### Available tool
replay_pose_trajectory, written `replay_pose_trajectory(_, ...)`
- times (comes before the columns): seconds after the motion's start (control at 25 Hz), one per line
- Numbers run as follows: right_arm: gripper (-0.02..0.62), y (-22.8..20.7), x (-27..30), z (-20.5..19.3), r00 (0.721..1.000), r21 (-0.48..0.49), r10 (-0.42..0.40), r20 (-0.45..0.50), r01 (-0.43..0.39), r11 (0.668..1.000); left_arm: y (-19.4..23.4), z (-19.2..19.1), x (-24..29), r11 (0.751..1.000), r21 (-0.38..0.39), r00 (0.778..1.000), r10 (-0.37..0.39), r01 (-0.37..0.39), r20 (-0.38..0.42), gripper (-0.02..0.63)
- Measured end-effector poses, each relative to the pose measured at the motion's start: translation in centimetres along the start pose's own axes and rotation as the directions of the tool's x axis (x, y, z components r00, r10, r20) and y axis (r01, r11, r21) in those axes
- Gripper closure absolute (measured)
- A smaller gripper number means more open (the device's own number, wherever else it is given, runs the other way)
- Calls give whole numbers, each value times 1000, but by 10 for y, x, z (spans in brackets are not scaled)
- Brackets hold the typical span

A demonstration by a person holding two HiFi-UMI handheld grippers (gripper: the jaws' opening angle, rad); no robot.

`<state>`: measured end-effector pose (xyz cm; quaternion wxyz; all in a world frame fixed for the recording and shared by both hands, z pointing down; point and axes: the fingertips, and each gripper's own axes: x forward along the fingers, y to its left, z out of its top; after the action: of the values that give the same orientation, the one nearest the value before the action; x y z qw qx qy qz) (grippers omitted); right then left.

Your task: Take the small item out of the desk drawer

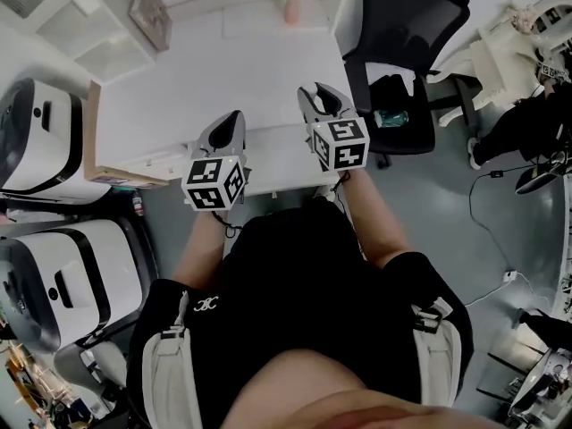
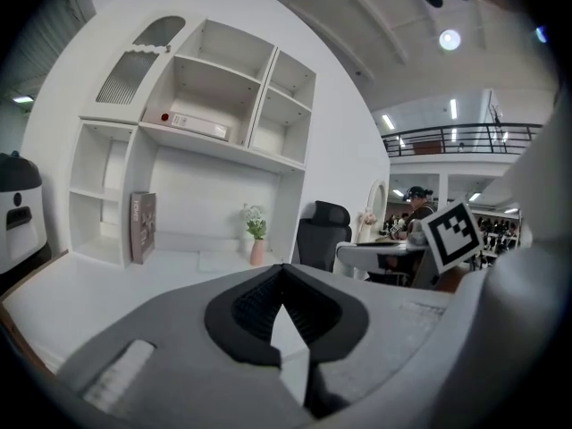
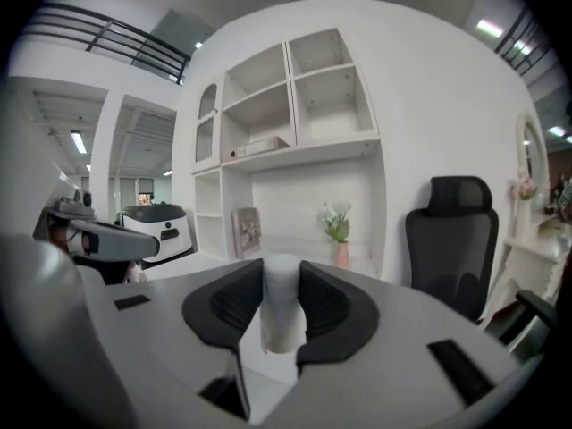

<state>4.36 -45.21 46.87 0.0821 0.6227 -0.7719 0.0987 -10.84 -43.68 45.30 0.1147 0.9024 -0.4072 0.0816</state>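
In the right gripper view a small white cylindrical item (image 3: pixel 281 311) stands upright between the dark pads of my right gripper (image 3: pixel 281 271), which is shut on it and points roughly level above the desk. From the head view, the right gripper (image 1: pixel 320 96) hovers over the front part of the white desk (image 1: pixel 223 70); the item is hidden there. My left gripper (image 1: pixel 231 121) is beside it to the left, over the desk's front edge. Its jaws (image 2: pixel 283 280) meet at the tips with nothing between them. I cannot make out the drawer.
A black office chair (image 1: pixel 402 52) stands right of the desk. At the desk's back are a pink vase with flowers (image 1: pixel 290 3), a leaning framed picture (image 1: pixel 150 14) and a white shelf unit (image 2: pixel 214 105). White machines (image 1: pixel 36 141) crowd the left side.
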Motion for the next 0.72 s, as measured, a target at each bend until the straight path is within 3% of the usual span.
replay_pose_trajectory(0.2, 479, -14, -33, 42, 980, -63, -125, 153, 136, 989, -5, 7, 4, 1000, 5, 1000, -11, 11, 14, 591)
replay_pose_trajectory(0.32, 479, -25, -53, 41, 958, -22, -206, 197, 215, 976, -7, 12, 2, 1000, 5, 1000, -12, 12, 25, 592)
replay_pose_trajectory(0.72, 480, -30, -62, 46, 951, 35, -206, 230, 203, 979, -9, 18, 5, 999, 27, 999, -30, 30, 19, 592)
